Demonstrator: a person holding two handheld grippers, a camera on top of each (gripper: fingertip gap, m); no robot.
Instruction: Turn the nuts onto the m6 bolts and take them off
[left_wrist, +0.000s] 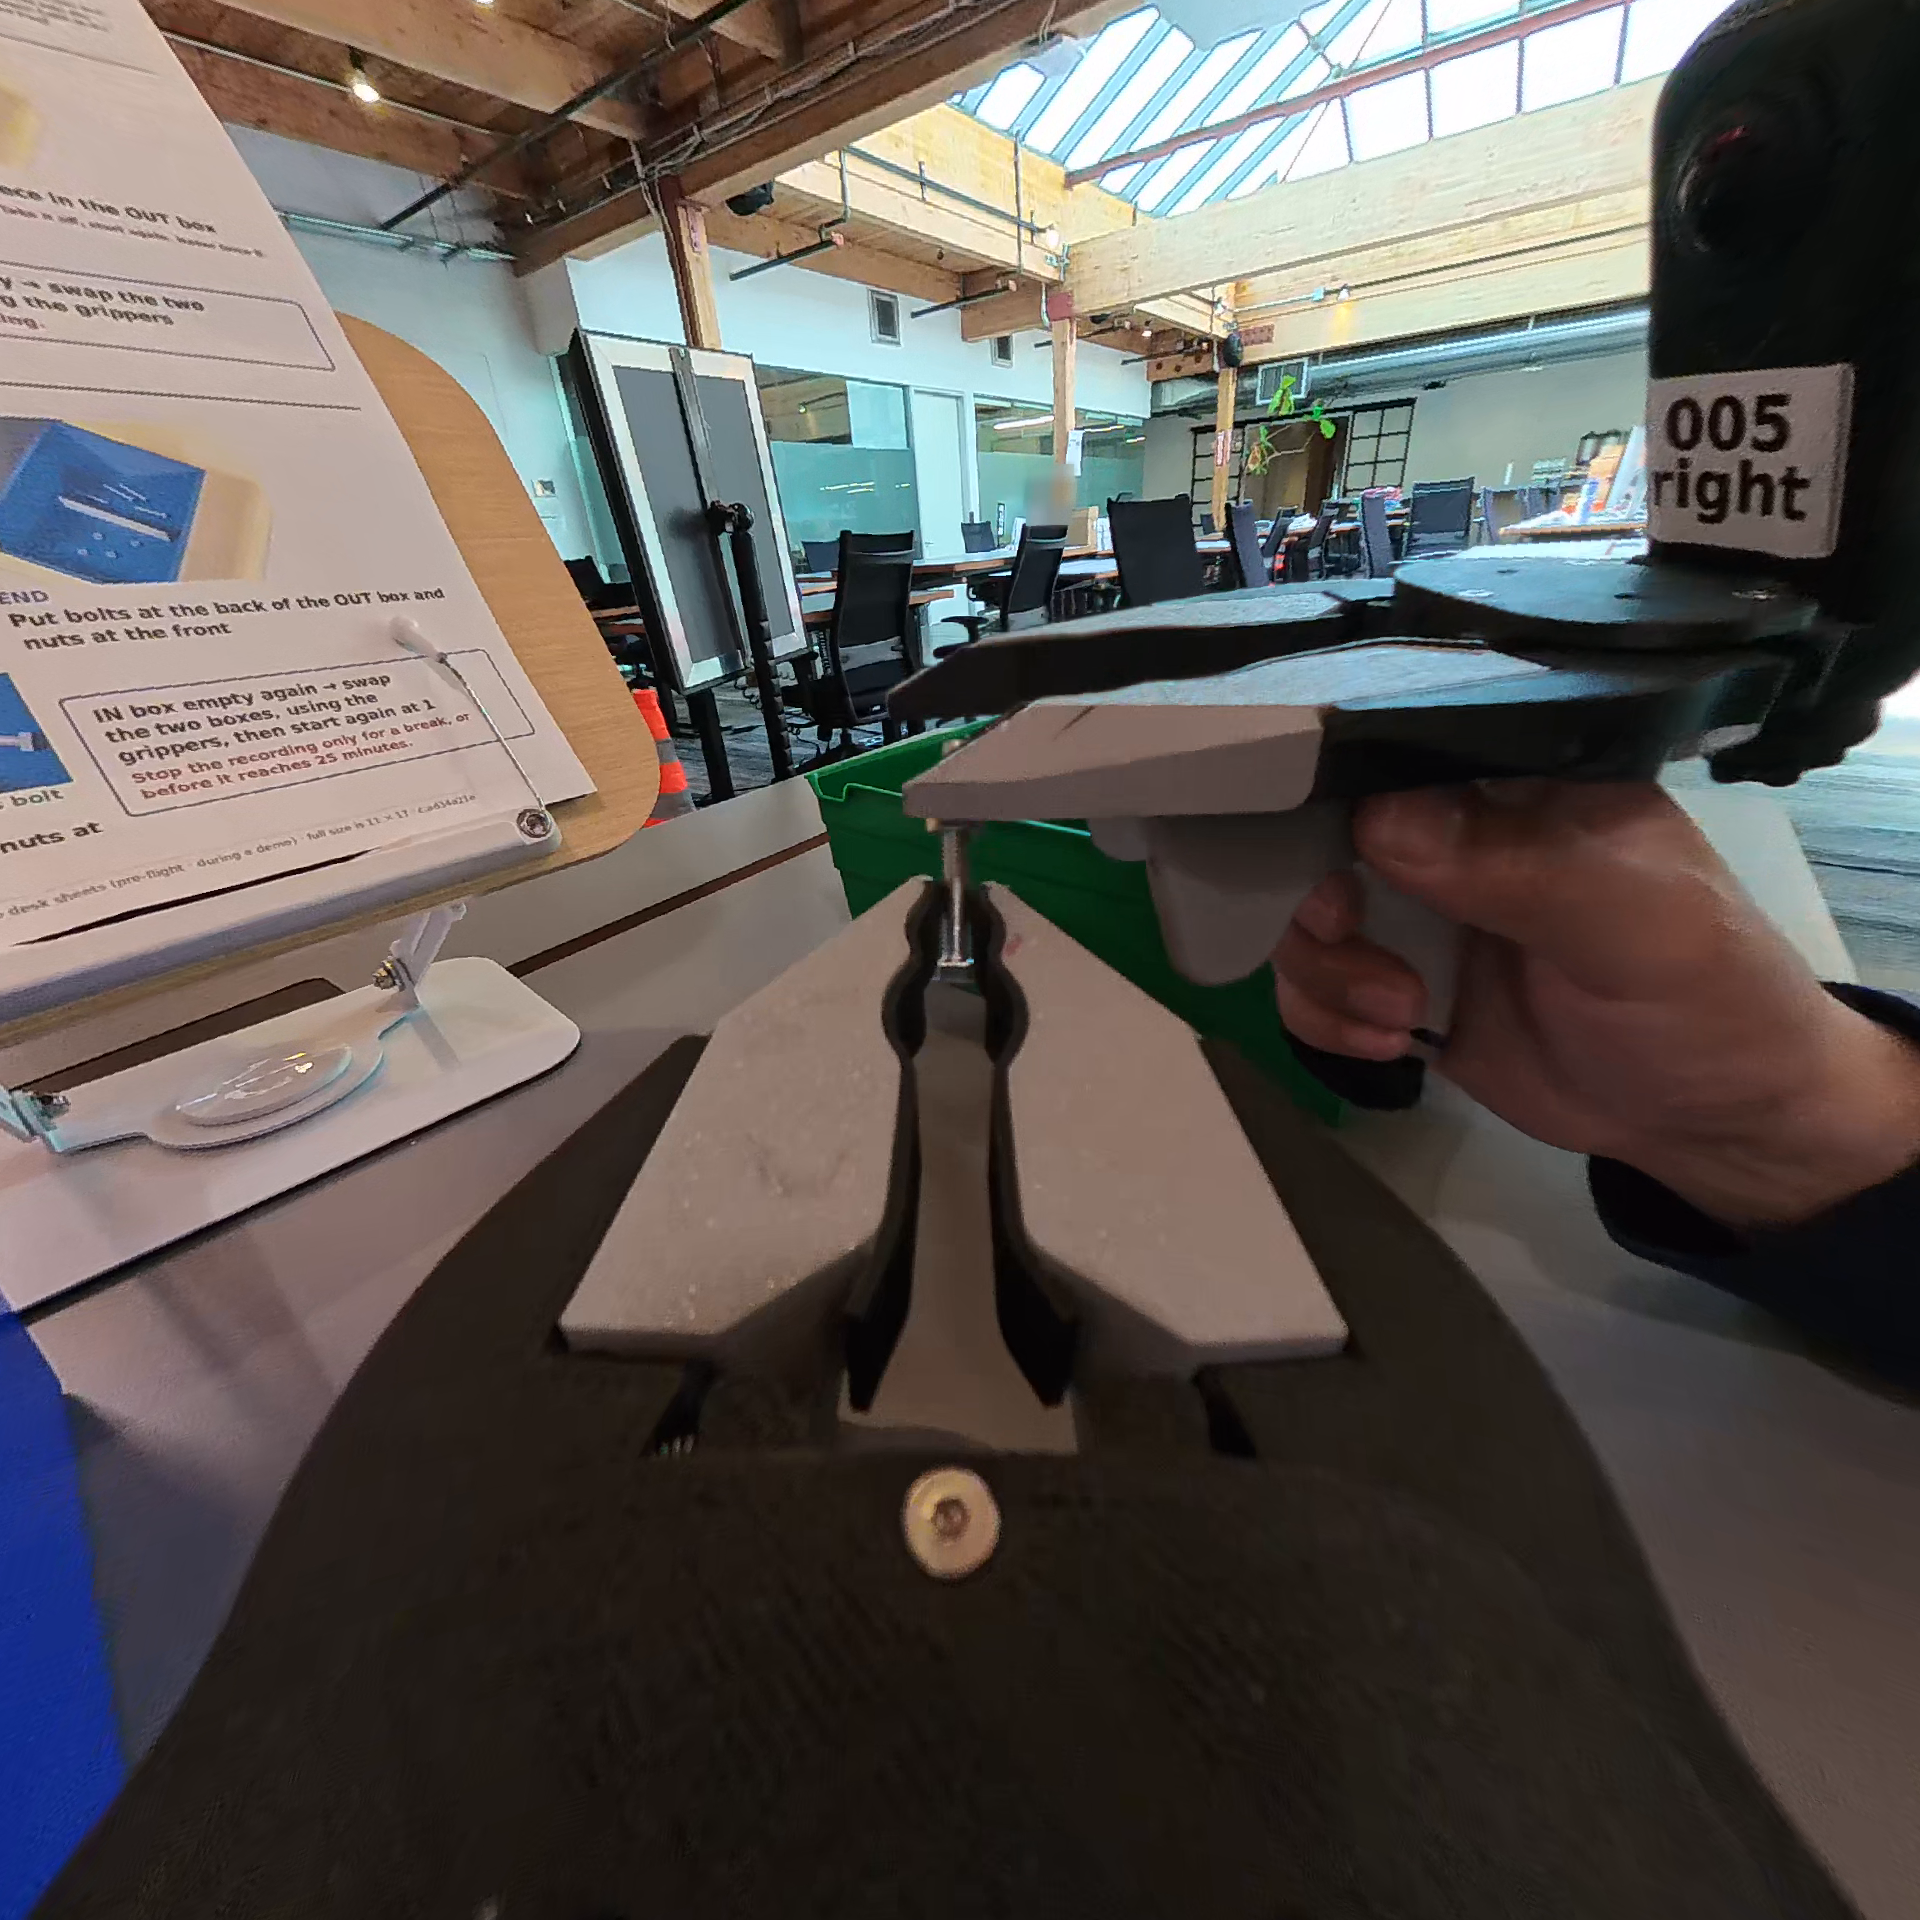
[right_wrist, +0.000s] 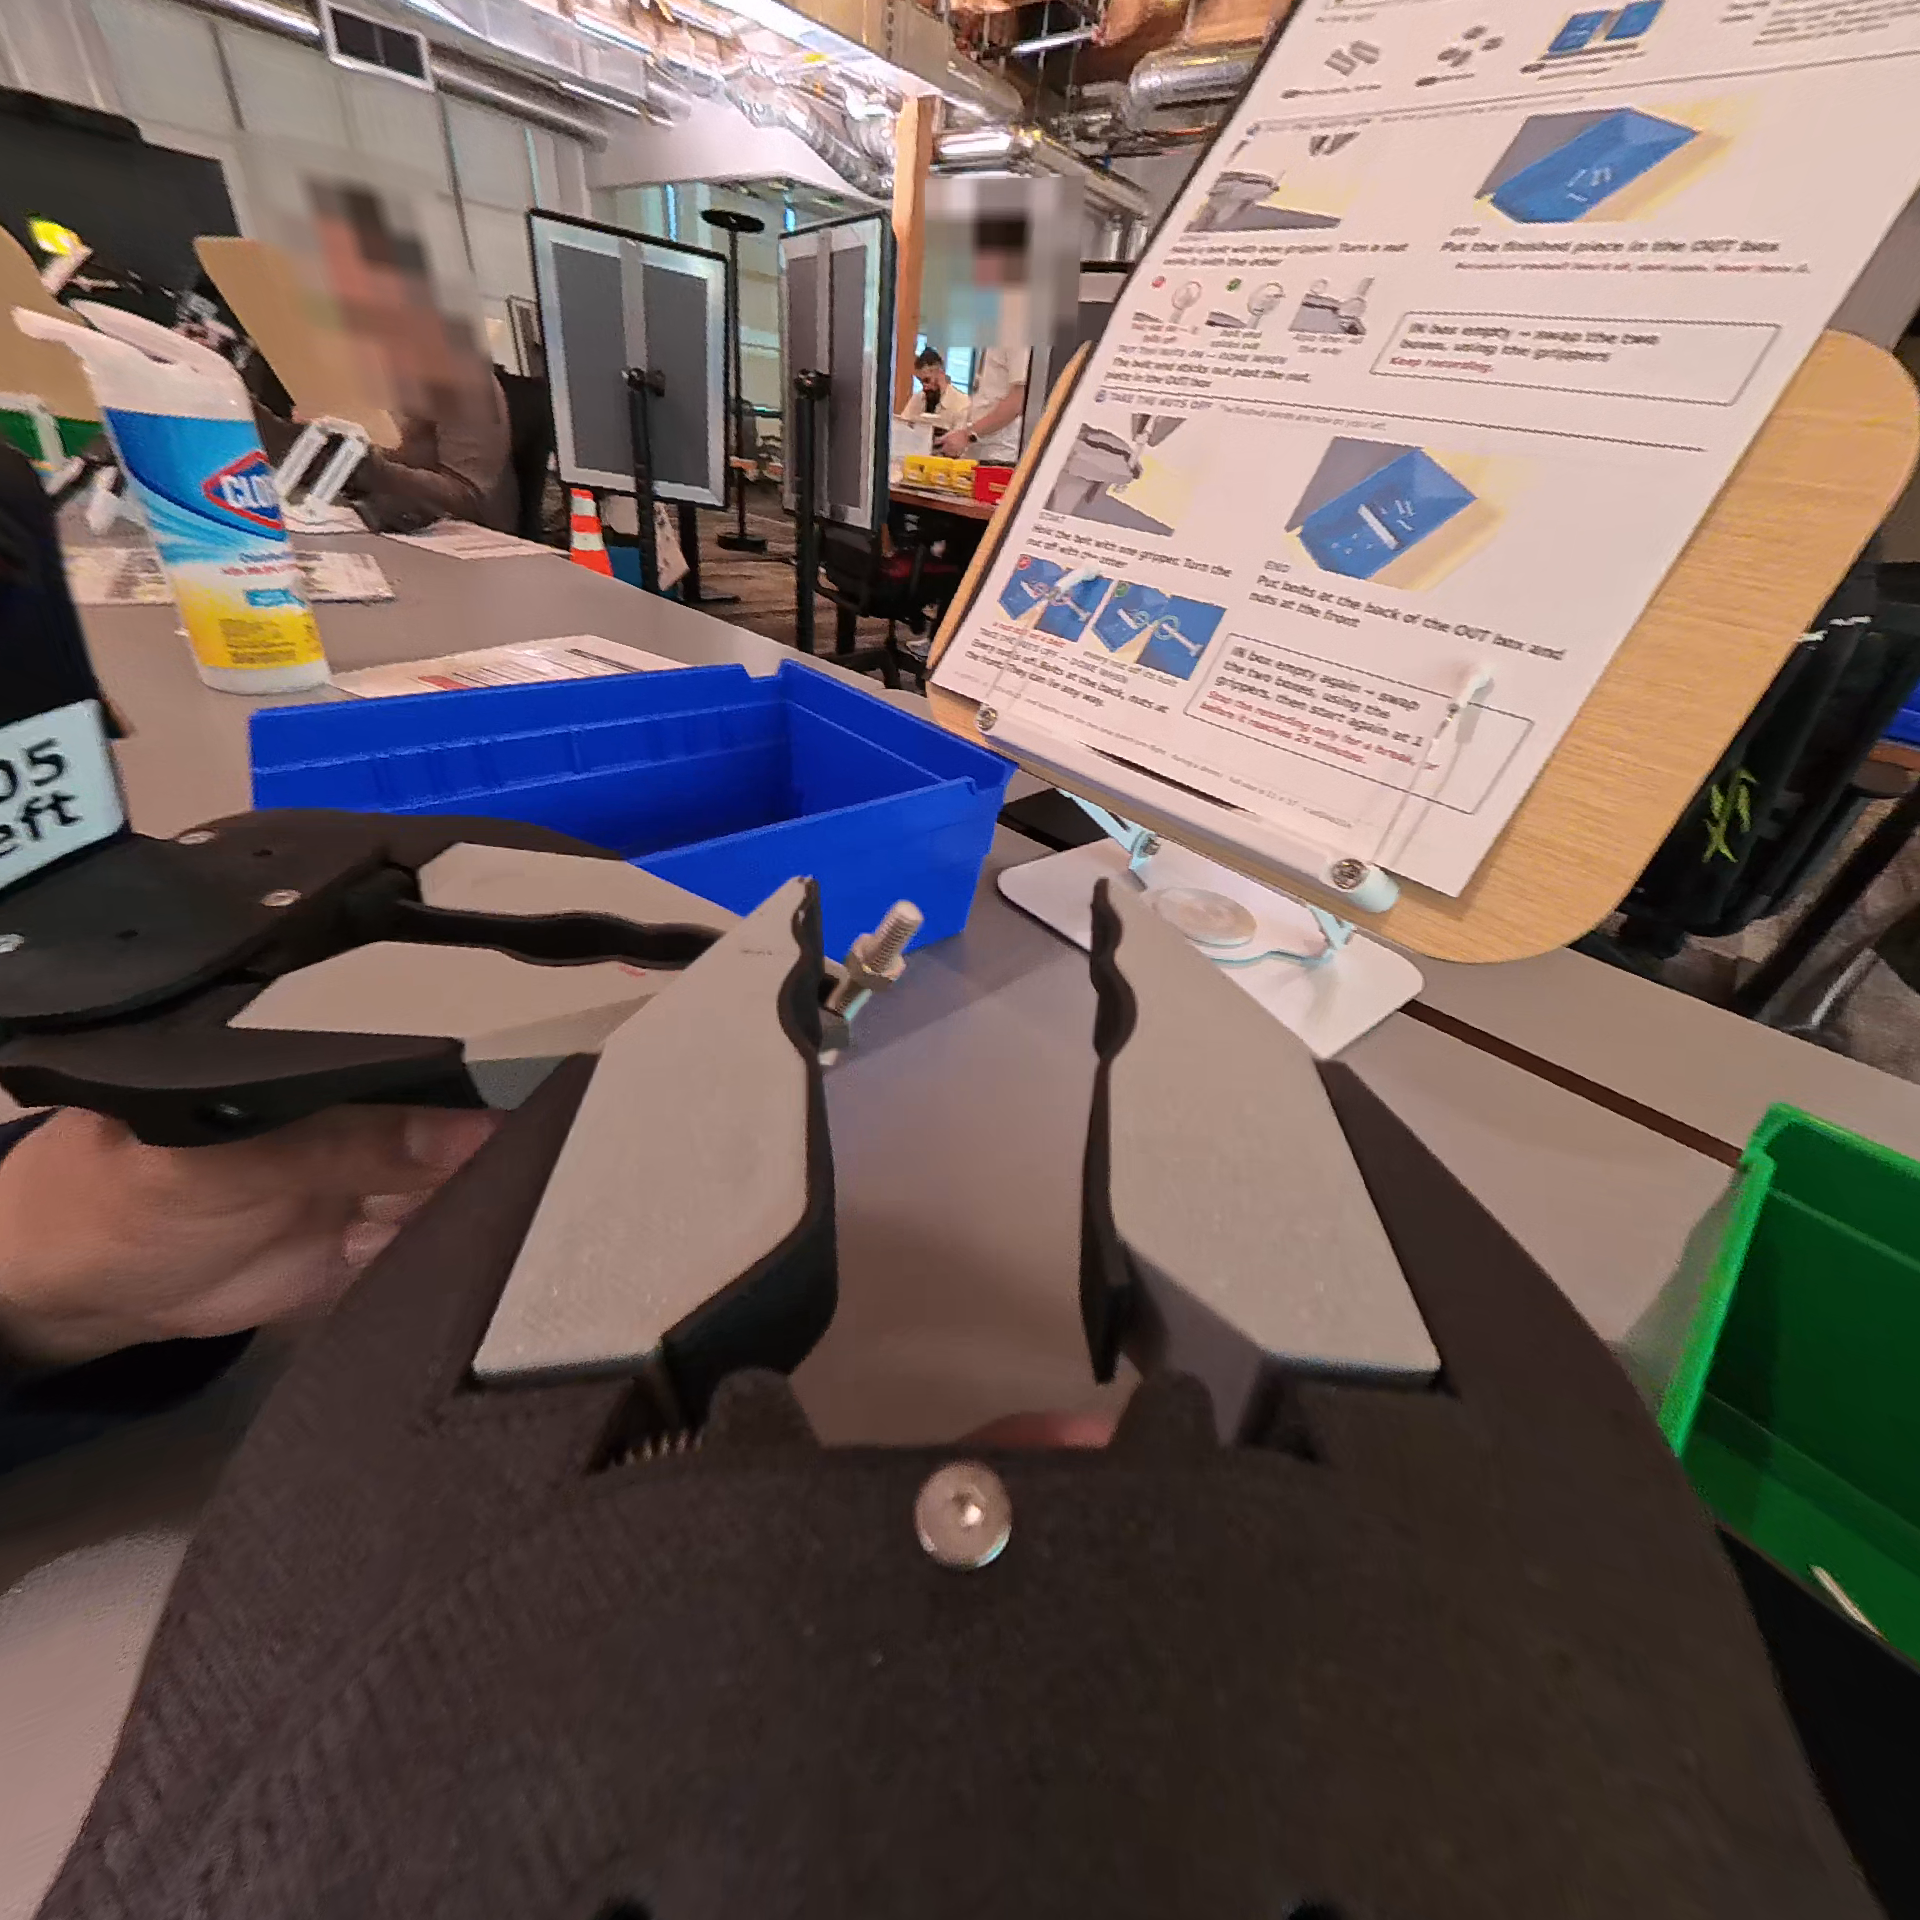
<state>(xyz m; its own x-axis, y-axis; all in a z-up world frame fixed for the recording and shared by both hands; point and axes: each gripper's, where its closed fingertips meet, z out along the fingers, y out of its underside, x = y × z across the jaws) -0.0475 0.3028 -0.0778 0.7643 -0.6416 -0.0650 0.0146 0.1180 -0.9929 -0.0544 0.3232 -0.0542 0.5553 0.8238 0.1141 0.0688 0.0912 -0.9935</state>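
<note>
Spanning grey table (right_wrist: 1507, 1122), open-plan office beyond

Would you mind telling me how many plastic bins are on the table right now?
2. A blue bin sits behind the left gripper, beside the instruction stand; a green bin sits at the right edge. Others may lie out of view.

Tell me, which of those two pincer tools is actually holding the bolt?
The left gripper: its fingers are closed on the bolt. The right gripper stands wide open and empty, one finger beside the bolt's nut.
</note>
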